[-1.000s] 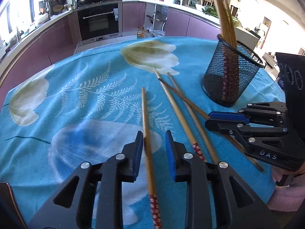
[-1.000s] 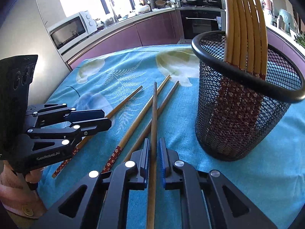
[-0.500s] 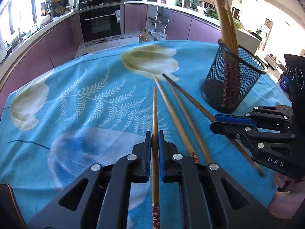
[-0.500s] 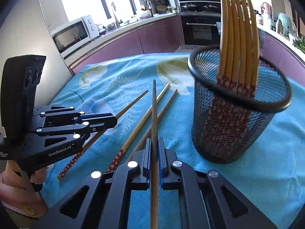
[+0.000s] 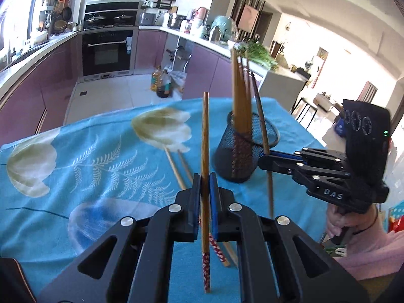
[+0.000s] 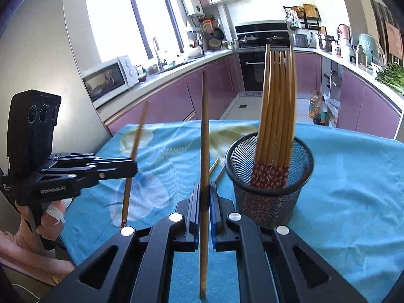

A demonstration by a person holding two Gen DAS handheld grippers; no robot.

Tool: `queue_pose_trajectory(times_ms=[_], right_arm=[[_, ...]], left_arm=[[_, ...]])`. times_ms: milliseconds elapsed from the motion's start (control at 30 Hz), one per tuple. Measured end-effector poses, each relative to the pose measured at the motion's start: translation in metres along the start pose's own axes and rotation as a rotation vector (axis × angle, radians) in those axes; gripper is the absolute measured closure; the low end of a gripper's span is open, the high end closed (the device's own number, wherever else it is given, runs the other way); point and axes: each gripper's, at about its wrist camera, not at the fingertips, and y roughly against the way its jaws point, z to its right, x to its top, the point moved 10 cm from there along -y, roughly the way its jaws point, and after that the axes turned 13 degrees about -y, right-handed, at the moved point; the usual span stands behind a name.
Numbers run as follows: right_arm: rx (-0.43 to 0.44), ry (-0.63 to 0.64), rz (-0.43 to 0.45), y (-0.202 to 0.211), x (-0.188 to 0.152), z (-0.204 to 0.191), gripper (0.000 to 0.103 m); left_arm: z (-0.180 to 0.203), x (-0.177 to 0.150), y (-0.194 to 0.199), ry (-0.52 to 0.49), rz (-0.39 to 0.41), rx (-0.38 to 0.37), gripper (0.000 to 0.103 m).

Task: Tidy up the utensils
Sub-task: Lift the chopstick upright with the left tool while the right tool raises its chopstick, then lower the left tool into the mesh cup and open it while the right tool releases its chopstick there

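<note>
Left gripper (image 5: pixel 205 184) clamped on one chopstick (image 5: pixel 205 151), pads tight against its shaft, stick raised off the cloth and pointing up and away, red patterned end toward the camera. Right gripper (image 6: pixel 205 194) likewise pinched shut on a second chopstick (image 6: pixel 204 151), also lifted and near upright. In the left wrist view the right gripper (image 5: pixel 265 157) sits just beside the mesh holder (image 5: pixel 227 156), its stick crossing the holder's rim. In the right wrist view the left gripper (image 6: pixel 131 169) is well off to the left with its tilted stick. Black mesh holder (image 6: pixel 270 202) stands upright on the blue flower-print tablecloth (image 6: pixel 353 189), a bundle of chopsticks (image 6: pixel 277 116) in it, red ends down. Two more loose chopsticks (image 5: pixel 176 169) lie flat on the cloth between left gripper and holder. Kitchen with oven (image 5: pixel 107 50) behind.
</note>
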Motion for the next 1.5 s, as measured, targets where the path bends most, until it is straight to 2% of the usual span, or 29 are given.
queue_pose_trajectory(times_ms=[400, 1100, 1300, 1500], right_arm=[[0.030, 0.011, 0.091, 0.030, 0.029, -0.003, 0.097], [0.007, 0.071, 0.254, 0.074, 0.098, -0.002, 0.097], [-0.010, 0.067, 0.284, 0.075, 0.111, 0.007, 0.097], [-0.040, 0.060, 0.249, 0.057, 0.107, 0.017, 0.097]], left_arm=[[0.009, 0.038, 0.044, 0.004, 0.136, -0.068, 0.095], [0.041, 0.146, 0.043, -0.091, 0.292, -0.085, 0.095], [0.051, 0.165, 0.033, -0.116, 0.304, -0.076, 0.095], [0.063, 0.160, 0.011, -0.143, 0.247, -0.055, 0.095]])
